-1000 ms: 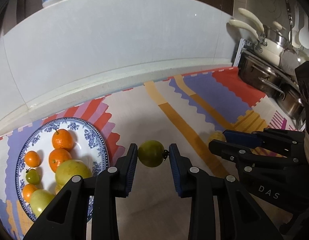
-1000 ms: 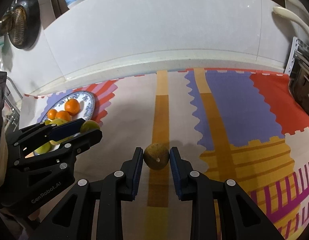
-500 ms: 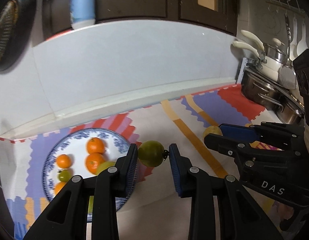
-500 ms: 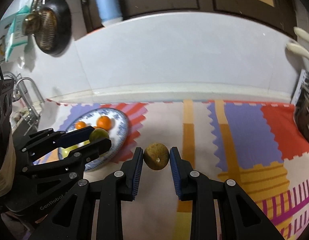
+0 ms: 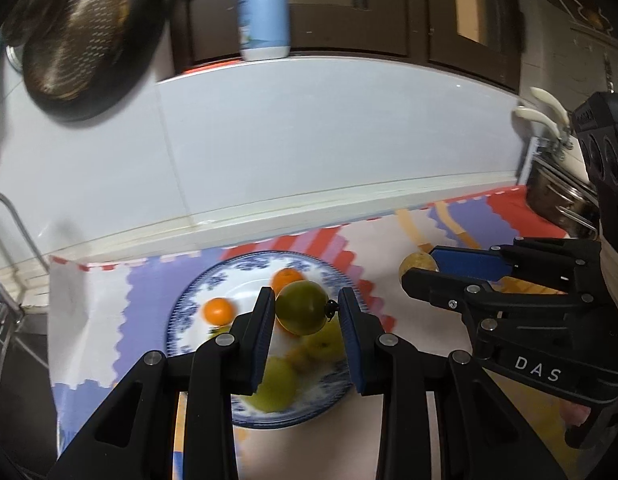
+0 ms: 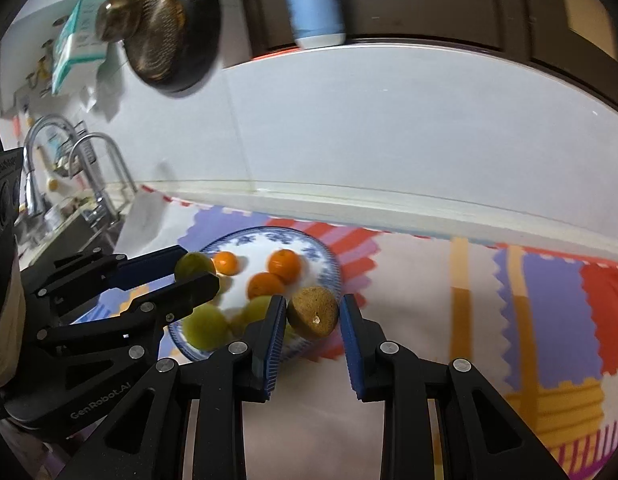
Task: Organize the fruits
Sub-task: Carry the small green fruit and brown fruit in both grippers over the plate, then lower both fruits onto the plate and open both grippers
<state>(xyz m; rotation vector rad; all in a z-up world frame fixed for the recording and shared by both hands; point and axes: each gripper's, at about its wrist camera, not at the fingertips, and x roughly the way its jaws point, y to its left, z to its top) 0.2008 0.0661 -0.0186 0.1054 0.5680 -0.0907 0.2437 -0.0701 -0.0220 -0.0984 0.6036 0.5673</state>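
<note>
My left gripper [image 5: 307, 312] is shut on a green tomato [image 5: 301, 307], held in the air above a blue-and-white plate [image 5: 333, 276]. The plate holds several oranges [image 5: 217, 310] and yellow-green fruits [image 5: 273, 380]. My right gripper [image 6: 314, 312] is shut on a brownish-yellow fruit [image 6: 314, 311] over the plate's right rim [image 6: 334, 268]. In the left wrist view the right gripper [image 5: 425, 268] comes in from the right with that fruit [image 5: 416, 263]. The right wrist view shows the left gripper [image 6: 189, 270] at left, gripping the green tomato [image 6: 193, 265].
A colourful patterned mat [image 6: 489, 300] covers the counter under the plate. A white tiled wall [image 5: 309, 140] backs it, with a blue-labelled bottle [image 5: 263, 8] on the ledge above. A dark pan [image 6: 173, 28] hangs at upper left, a sink tap [image 6: 89, 168] stands left, pots [image 5: 557, 200] stand right.
Both grippers have risen and moved left with their fruits, from over the mat to above the plate. The plate now sits under the left gripper; both grips are unchanged.
</note>
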